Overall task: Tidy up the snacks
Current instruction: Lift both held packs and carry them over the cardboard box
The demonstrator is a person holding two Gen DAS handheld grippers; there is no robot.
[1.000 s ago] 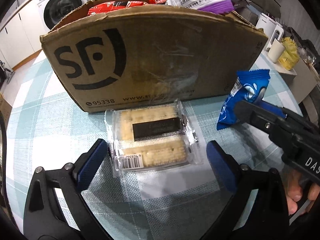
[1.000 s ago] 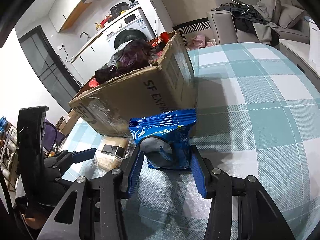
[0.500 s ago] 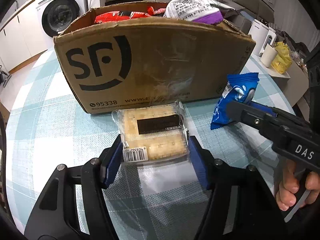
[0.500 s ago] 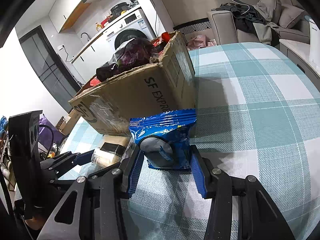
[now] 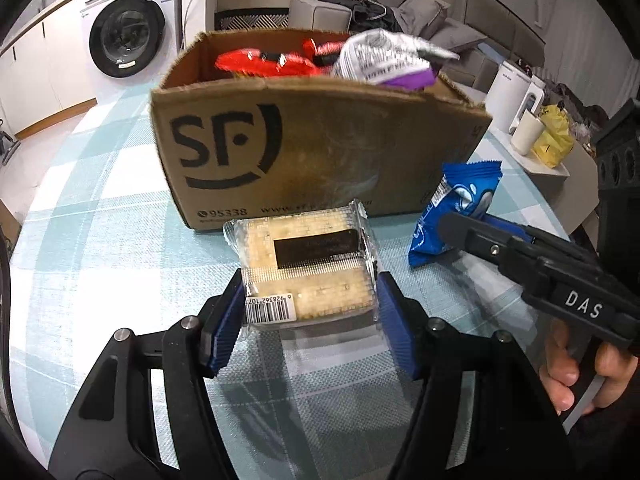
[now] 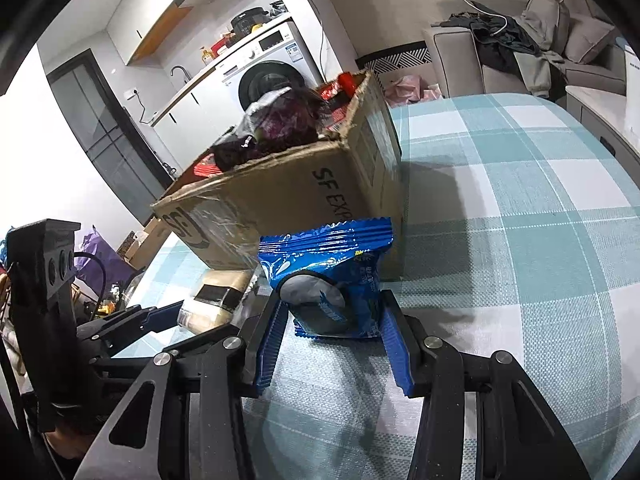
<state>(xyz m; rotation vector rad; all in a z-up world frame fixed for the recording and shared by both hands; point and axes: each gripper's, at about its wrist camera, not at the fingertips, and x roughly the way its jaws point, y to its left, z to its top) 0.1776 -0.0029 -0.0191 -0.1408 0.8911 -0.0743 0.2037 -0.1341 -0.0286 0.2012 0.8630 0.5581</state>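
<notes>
Cracker pack (image 5: pixel 310 266) between left jaws

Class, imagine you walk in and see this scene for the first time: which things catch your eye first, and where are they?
The big cardboard box at mid-table, stuffed with red and purple snack bags. In front of it, the left claw grips a clear cracker pack, while the right claw clamps a bright blue snack bag beside the box.
</notes>
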